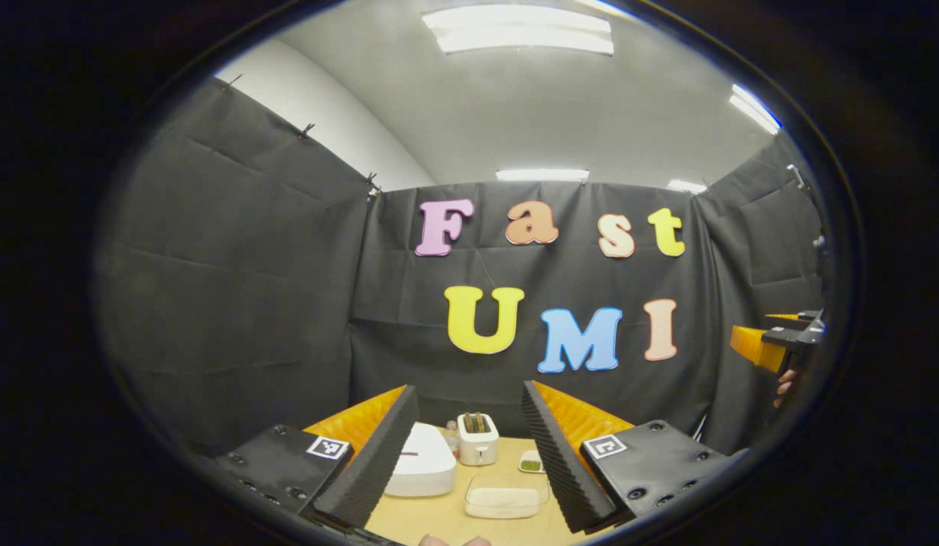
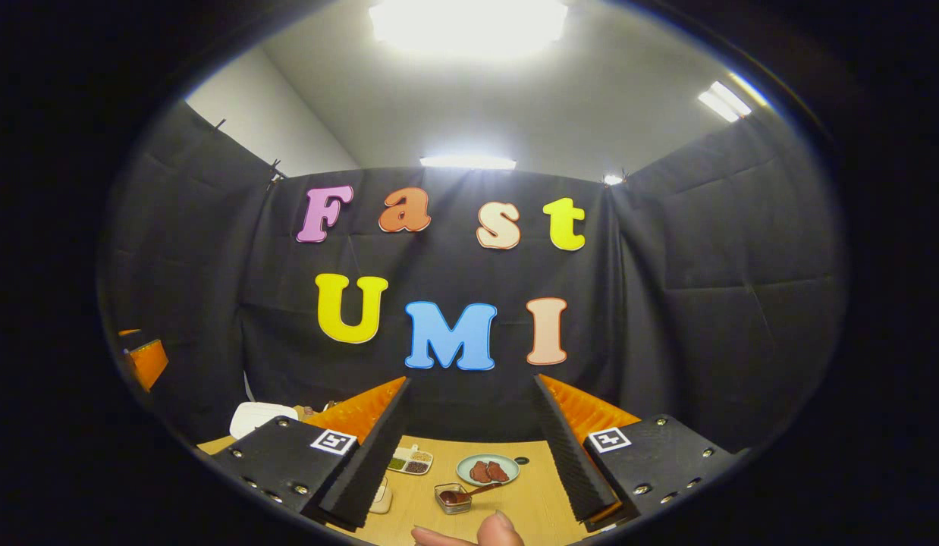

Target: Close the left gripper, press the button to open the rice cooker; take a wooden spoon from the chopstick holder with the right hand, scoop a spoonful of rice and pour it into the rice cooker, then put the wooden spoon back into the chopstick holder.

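Observation:
In the left gripper view my left gripper (image 1: 467, 388) is open and holds nothing. Between its fingers, on the wooden table (image 1: 439, 523), sit the white rice cooker (image 1: 420, 462) with its lid down, a white chopstick holder (image 1: 477, 438) with wooden handles sticking up, and a clear box of rice (image 1: 506, 497). My right gripper (image 2: 471, 379) is also open and empty, raised above the table. The rice cooker (image 2: 259, 417) lies far to its left. The right gripper (image 1: 780, 341) is seen at the far right edge, with a hand (image 1: 784, 388) below it.
A small dish with green contents (image 1: 530, 461) stands behind the rice box. In the right gripper view lie a divided dish of seasonings (image 2: 410, 460), a plate with brown pieces (image 2: 488, 469) and a small clear box with a spoon (image 2: 454, 497). Fingertips (image 2: 500, 531) show at the bottom edge.

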`<state>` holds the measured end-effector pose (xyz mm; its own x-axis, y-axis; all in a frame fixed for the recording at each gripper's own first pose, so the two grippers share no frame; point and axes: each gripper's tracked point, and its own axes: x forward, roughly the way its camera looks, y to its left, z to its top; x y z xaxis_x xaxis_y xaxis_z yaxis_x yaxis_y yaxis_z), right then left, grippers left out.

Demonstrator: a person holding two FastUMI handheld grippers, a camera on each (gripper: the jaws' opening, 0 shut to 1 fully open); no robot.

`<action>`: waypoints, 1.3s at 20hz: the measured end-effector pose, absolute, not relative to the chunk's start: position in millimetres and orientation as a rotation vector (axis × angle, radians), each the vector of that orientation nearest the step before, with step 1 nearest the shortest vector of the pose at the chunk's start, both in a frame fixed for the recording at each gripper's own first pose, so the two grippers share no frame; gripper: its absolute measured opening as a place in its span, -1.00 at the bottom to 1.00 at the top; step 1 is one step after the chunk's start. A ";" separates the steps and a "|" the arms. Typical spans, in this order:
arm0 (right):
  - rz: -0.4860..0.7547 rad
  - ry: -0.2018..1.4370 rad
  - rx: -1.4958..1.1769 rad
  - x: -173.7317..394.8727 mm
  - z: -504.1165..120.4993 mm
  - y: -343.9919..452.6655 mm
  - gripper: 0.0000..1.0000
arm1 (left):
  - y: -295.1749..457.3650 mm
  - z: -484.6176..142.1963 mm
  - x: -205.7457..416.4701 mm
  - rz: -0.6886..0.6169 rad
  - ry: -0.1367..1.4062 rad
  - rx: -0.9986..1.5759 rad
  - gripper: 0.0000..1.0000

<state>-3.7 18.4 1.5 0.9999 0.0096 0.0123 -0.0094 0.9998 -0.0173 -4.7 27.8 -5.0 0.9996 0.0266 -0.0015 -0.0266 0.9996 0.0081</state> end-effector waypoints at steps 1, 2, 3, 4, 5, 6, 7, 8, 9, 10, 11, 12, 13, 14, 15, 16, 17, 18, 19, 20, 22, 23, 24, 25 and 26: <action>0.009 -0.012 -0.017 -3.9 0.9 20.2 0.90 | 29.6 -5.0 -3.6 0.027 0.003 0.010 0.86; 0.008 -0.011 -0.014 -4.8 0.1 21.5 0.90 | 32.1 -7.3 -2.2 0.028 0.004 0.012 0.86; 0.008 -0.013 -0.012 -4.2 0.3 22.9 0.89 | 35.7 -7.5 -2.2 0.032 0.001 0.015 0.86; 0.009 -0.013 -0.011 -4.1 -0.2 25.2 0.90 | 40.5 -8.1 -1.6 0.035 0.001 0.016 0.86; 0.012 -0.011 -0.013 -3.4 -1.1 28.5 0.89 | 43.1 -9.3 -0.2 0.035 0.004 0.016 0.86; 0.016 -0.011 -0.015 -2.9 -2.7 31.6 0.89 | 45.4 -12.6 1.0 0.036 0.007 0.016 0.86; 0.024 -0.014 -0.016 -2.0 -2.5 35.1 0.90 | 48.4 -15.1 3.1 0.039 0.009 0.017 0.86; 0.036 -0.018 -0.015 -1.0 -2.8 40.5 0.90 | 52.3 -17.7 5.7 0.044 0.011 0.020 0.92; 0.053 -0.022 -0.011 1.7 -2.7 45.7 0.90 | 55.3 -20.3 8.6 0.053 0.018 0.023 0.86; 0.077 -0.030 -0.007 4.6 -3.4 52.5 0.90 | 57.7 -24.9 10.0 0.063 0.025 0.025 0.86; 0.103 -0.041 -0.002 8.7 -2.4 58.7 0.90 | 60.0 -24.9 13.3 0.078 0.023 0.025 0.86; 0.123 -0.043 0.002 13.7 -1.9 61.1 0.90 | 62.0 -25.0 15.0 0.097 0.029 0.025 0.86; 0.143 -0.041 0.013 17.8 -3.3 62.5 0.91 | 62.8 -26.3 17.0 0.108 0.036 0.018 0.92; 0.167 -0.057 0.038 23.1 0.3 66.7 0.90 | 58.5 -25.8 20.6 0.109 0.031 0.011 0.86; 0.190 -0.062 0.069 29.4 1.2 71.6 0.91 | 56.4 -27.1 24.9 0.114 0.039 0.009 0.86; 0.220 -0.058 0.098 32.0 -3.8 76.9 0.90 | 60.1 -34.2 28.5 0.130 0.051 0.015 0.86; 0.252 -0.067 0.119 36.4 -5.1 84.8 0.91 | 64.0 -34.6 32.0 0.145 0.045 0.027 0.86; 0.262 -0.066 0.130 42.1 -6.5 87.2 0.91 | 66.3 -33.0 34.5 0.160 0.045 0.039 0.89; 0.268 -0.047 0.128 45.6 -13.0 89.6 0.90 | 69.5 -35.2 39.1 0.167 0.054 0.050 0.92; 0.284 -0.049 0.121 48.4 -14.9 98.1 0.91 | 69.9 -35.6 45.8 0.166 0.050 0.060 0.86; 0.287 -0.075 0.100 52.1 -9.4 106.7 0.91 | 83.1 -34.9 60.8 0.176 0.041 0.075 0.86; 0.283 -0.089 0.091 54.4 -6.5 112.2 0.90 | 88.9 -37.2 70.1 0.170 0.040 0.069 0.86; 0.275 -0.096 0.085 56.7 -5.7 118.9 0.90 | 93.9 -42.2 80.8 0.161 0.039 0.060 0.86; 0.267 -0.102 0.081 59.3 -3.3 125.8 0.90 | 100.8 -46.7 92.8 0.151 0.044 0.051 0.92; 0.254 -0.110 0.078 62.7 -1.2 134.1 0.90 | 107.9 -52.8 103.6 0.137 0.045 0.042 0.86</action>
